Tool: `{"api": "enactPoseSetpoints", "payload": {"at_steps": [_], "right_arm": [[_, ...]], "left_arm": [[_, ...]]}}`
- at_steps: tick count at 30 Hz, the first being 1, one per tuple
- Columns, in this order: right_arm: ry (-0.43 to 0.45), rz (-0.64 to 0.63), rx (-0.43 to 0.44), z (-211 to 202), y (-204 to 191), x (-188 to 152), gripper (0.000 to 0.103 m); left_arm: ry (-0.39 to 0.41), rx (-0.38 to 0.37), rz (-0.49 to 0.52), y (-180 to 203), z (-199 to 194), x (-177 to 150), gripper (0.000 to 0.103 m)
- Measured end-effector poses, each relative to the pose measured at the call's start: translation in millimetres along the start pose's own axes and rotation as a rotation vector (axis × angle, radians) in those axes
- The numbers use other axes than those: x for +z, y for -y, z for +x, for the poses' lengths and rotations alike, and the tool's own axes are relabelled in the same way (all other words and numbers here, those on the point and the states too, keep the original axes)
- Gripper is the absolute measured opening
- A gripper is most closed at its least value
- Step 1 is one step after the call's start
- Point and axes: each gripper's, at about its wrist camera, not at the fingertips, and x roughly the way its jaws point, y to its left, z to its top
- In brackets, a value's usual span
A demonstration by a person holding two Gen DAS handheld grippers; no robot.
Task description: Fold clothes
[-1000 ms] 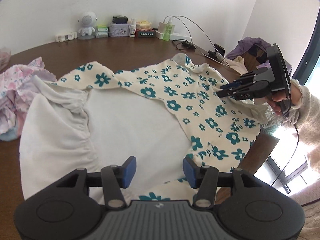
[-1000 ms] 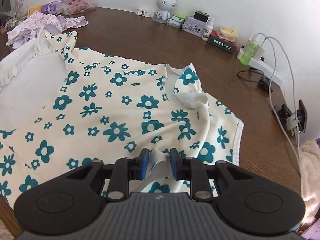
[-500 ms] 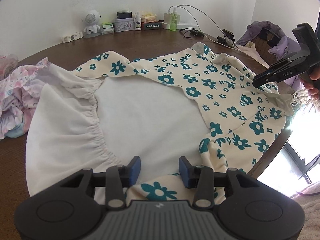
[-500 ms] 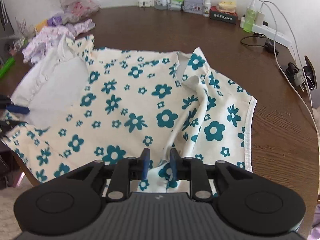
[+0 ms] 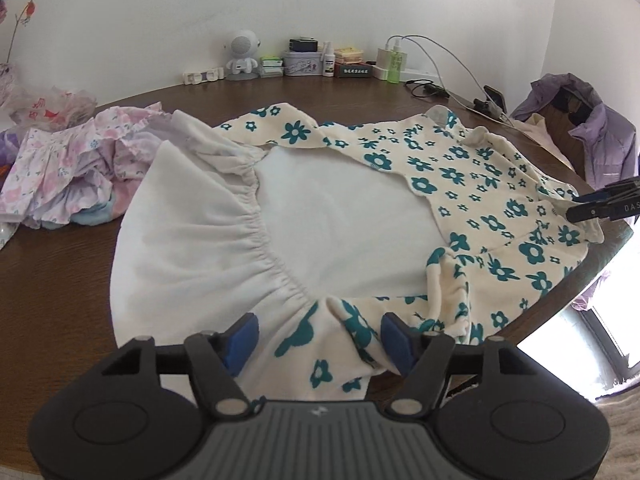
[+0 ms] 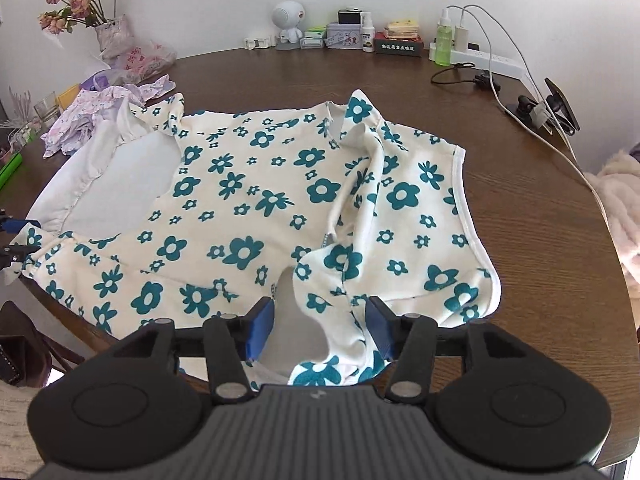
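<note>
Right gripper (image 6: 318, 326): jaws parting; half a second ago they were pinched close on a fold of the floral garment (image 6: 256, 208). Cloth now lies between the blue pads (image 6: 260, 328) without being pressed. Released.
Left gripper (image 5: 316, 338): jaws also spreading, after narrowing briefly; hem cloth sits between the pads, no pinch seen. Released.
Garment position: spread across the brown table (image 6: 540, 216), near edge draped over the table rim at 6 o'clock. White lining (image 5: 344, 216) exposed at centre of the left view; a raised ridge runs toward 12 o'clock in the right view.
Change: the right gripper has travelled sideways along the near edge and let go.
Assessment: judged a drag-and-flatten step, now finished; no fold made yet. The ridge wants smoothing first.
Far field: pink clothes pile (image 5: 68, 168) at 10 o'clock; robot figurine (image 6: 289, 20) and power strip (image 6: 486, 58) by the wall at 12 to 1 o'clock.
</note>
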Motion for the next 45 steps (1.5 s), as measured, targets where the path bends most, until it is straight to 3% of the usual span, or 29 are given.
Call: {"api": "enactPoseSetpoints", "payload": {"at_steps": [3, 16, 22, 26, 27, 29, 31, 34, 39, 45], "right_arm": [[0.003, 0.034, -0.026, 11, 5, -4, 0.046], [0.078, 0.024, -0.093, 35, -6, 6, 0.048], [0.067, -0.009, -0.098, 28, -19, -4, 0.049], [0.065, -0.003, -0.056, 16, -19, -10, 0.053], [0.078, 0.011, -0.043, 10, -17, -8, 0.053], [0.139, 0.014, -0.041, -10, -18, -4, 0.060], [0.204, 0.004, -0.044, -32, -22, 0, 0.087], [0.251, -0.029, -0.033, -54, -34, -5, 0.102], [0.214, -0.025, -0.045, -55, -53, -24, 0.102], [0.229, 0.165, -0.065, -56, -59, -49, 0.103]], "left_arm": [[0.026, 0.040, -0.025, -5, 7, 3, 0.047], [0.082, 0.158, 0.007, -10, 48, 37, 0.048], [0.079, 0.181, -0.001, -4, 36, 25, 0.048], [0.077, 0.146, -0.072, -6, 20, 15, 0.048], [0.087, 0.133, -0.102, -8, 14, 14, 0.049], [0.133, 0.098, -0.167, -12, -5, 14, 0.060], [0.197, 0.063, -0.221, -10, -27, 11, 0.085], [0.254, 0.040, -0.242, 3, -50, 5, 0.097], [0.255, 0.076, -0.222, 37, -63, -15, 0.100], [0.214, 0.117, -0.227, 63, -61, -35, 0.100]]}}
